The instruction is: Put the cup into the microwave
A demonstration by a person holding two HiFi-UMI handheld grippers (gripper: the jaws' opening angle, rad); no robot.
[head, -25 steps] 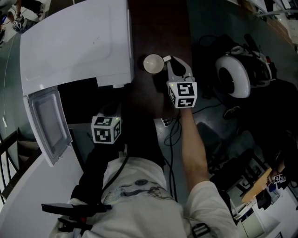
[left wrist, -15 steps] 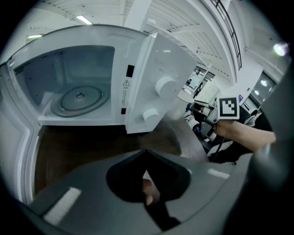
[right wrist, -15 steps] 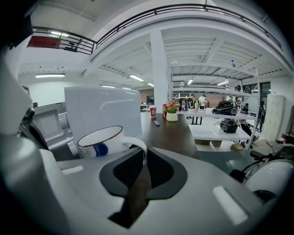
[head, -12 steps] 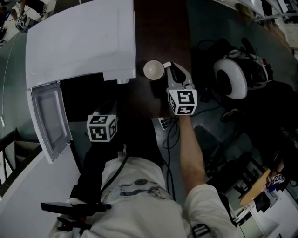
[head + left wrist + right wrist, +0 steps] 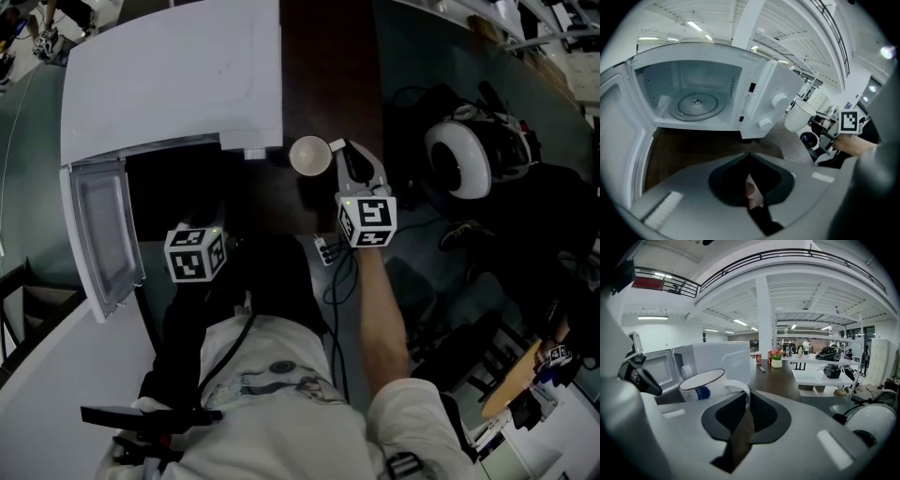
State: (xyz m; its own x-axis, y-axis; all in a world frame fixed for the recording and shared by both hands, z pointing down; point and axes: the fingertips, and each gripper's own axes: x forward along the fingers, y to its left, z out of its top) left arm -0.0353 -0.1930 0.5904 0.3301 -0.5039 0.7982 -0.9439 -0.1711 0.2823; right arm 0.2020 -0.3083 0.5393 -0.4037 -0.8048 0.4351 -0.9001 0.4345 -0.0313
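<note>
The white microwave (image 5: 169,84) stands on the dark table with its door (image 5: 98,239) swung open to the left. Its empty cavity and glass turntable (image 5: 696,104) face my left gripper. The white cup (image 5: 309,155) with a dark rim hangs in the air just right of the microwave's control side. My right gripper (image 5: 339,152) is shut on the cup's handle (image 5: 740,389), with the cup (image 5: 701,385) upright. My left gripper (image 5: 750,157) is shut with nothing in it. Its marker cube (image 5: 195,253) sits in front of the open cavity.
The dark wooden table (image 5: 328,56) runs on past the microwave. A white round helmet-like device (image 5: 459,159) and black cables (image 5: 342,272) lie to the right on the floor side. A small power strip (image 5: 325,249) sits near my right arm. Far down the table stand a red cup and flowers (image 5: 776,357).
My right gripper has lifted the cup and drawn it slightly back from the microwave's side. My left gripper has shifted left, in front of the open cavity.
</note>
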